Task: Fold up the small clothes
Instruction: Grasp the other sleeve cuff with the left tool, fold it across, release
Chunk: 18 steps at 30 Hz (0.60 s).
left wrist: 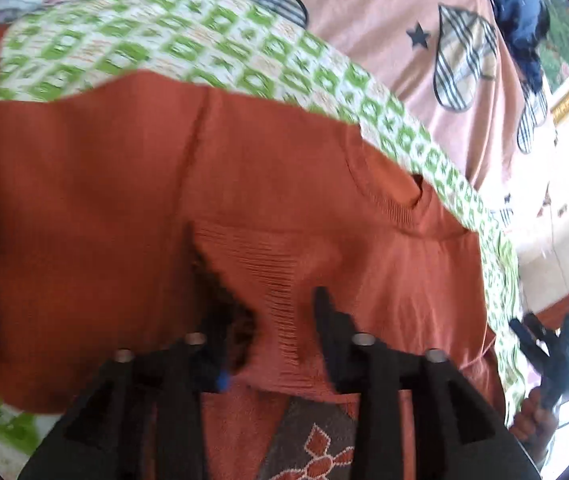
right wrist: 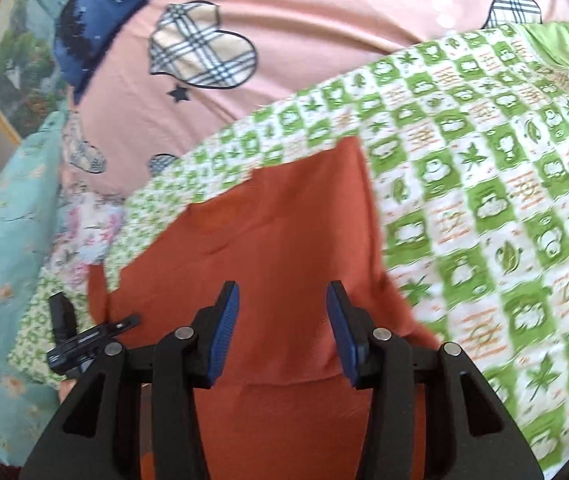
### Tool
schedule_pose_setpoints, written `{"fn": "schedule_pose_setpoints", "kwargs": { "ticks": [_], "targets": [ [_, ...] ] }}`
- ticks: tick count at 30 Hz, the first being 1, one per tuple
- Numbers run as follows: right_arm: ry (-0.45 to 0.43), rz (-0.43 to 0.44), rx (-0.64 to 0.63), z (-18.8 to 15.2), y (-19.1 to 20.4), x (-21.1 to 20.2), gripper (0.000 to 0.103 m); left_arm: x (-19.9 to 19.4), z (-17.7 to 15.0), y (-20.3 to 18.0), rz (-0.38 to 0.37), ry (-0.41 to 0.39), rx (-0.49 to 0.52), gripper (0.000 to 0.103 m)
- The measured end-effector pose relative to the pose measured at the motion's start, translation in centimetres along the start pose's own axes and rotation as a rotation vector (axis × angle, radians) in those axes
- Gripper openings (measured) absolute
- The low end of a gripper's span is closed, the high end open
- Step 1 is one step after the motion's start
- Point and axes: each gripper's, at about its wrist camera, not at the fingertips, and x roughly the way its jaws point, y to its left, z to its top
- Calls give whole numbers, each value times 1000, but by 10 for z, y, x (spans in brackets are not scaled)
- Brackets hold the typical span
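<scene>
A rust-orange knit sweater [left wrist: 96, 216] lies spread on a green-and-white checked blanket [left wrist: 188, 40], its round neckline [left wrist: 396, 200] toward the right. A grey panel with an orange flower [left wrist: 312, 452] shows near my left gripper. My left gripper [left wrist: 272, 320] is closed on the sweater's ribbed cuff [left wrist: 260, 264], which is bunched and raised between the fingers; the left finger is mostly hidden by fabric. My right gripper [right wrist: 282, 300] hovers open over the plain orange sweater [right wrist: 276, 220], blue pads [right wrist: 226, 320] apart, nothing between them. The right gripper [left wrist: 540, 344] is also in the left wrist view.
The checked blanket [right wrist: 484, 200] covers a pink bedsheet [right wrist: 324, 40] with plaid heart patches. A dark blue garment [right wrist: 116, 0] lies at the far edge, with a teal floral cloth [right wrist: 0, 260] beside it. A framed picture [right wrist: 16, 64] hangs beyond. A hand [left wrist: 532, 416] holds the right gripper.
</scene>
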Motion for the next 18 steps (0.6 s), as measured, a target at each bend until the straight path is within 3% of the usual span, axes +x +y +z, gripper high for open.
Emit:
{"fn": "schedule_pose_setpoints", "kwargs": {
  "ticks": [2, 3, 4, 7, 12, 14, 18],
  "targets": [
    [26, -67, -5, 10, -8, 12, 49, 2, -1, -9, 29, -14, 58, 29],
    [37, -98, -9, 15, -11, 17, 51, 0, -2, -14, 65, -40, 87, 15],
    [46, -115, -12, 20, -14, 23, 54, -3, -3, -14, 92, -68, 94, 6],
    [93, -162, -25, 33, -23, 46, 67, -13, -6, 0, 55, -96, 41, 6],
    [193, -184, -53, 42, -30, 91, 68, -18, -9, 6, 78, -90, 40, 6],
    [226, -173, -83, 43, -29, 100, 14, -18, -7, 0, 89, -93, 50, 6],
    [81, -201, -94, 68, -34, 67, 12, -15, -2, -25, 49, -96, 114, 7]
  ]
}}
